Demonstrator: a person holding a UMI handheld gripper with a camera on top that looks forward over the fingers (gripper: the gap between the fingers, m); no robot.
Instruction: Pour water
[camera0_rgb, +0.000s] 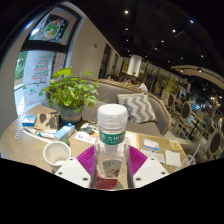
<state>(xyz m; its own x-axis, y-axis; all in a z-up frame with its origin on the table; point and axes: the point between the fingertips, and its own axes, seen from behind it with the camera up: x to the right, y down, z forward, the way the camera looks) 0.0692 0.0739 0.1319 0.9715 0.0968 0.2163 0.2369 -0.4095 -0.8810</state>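
Note:
A clear plastic water bottle (111, 140) with a white cap and a green-and-white label stands upright between my fingers. My gripper (111, 166) is shut on the bottle's lower body, the magenta pads (87, 160) pressing on both sides. A white cup (56, 153) stands on the wooden table (25, 148), just left of the left finger. The bottle's base is hidden below the fingers.
A potted green plant (70, 92) stands on the table beyond the cup, with books and boxes (40, 124) beside it. Flat packets (152, 146) lie to the right. Sofas with cushions (135, 107) and a lit café room lie beyond.

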